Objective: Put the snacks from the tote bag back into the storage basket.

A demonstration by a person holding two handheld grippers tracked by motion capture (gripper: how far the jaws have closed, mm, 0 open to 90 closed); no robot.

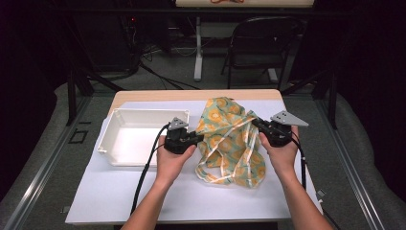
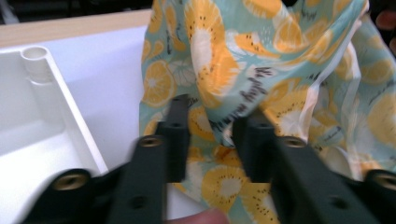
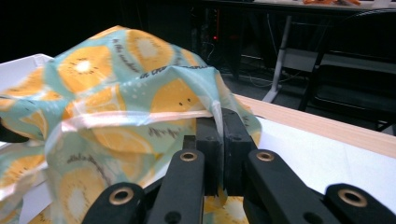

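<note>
A teal cloth (image 1: pixel 230 143) printed with orange fruit slices is bunched up in the middle of the table, raised between both grippers. My right gripper (image 1: pixel 257 123) is at its right edge. In the right gripper view the jaws (image 3: pixel 222 121) are shut on a pale hem of the cloth (image 3: pixel 116 84). My left gripper (image 1: pixel 198 137) is at the cloth's left side. In the left gripper view its jaws (image 2: pixel 212 116) stand apart, with a fold of the cloth (image 2: pixel 280 56) reaching into the gap.
A white rectangular tray (image 1: pixel 107 139) lies left of the cloth, close beside the left gripper; its rim (image 2: pixel 60 102) also appears in the left gripper view. A white sheet (image 1: pixel 191 196) covers the wooden table. A folding chair (image 1: pixel 258 43) stands beyond the far edge.
</note>
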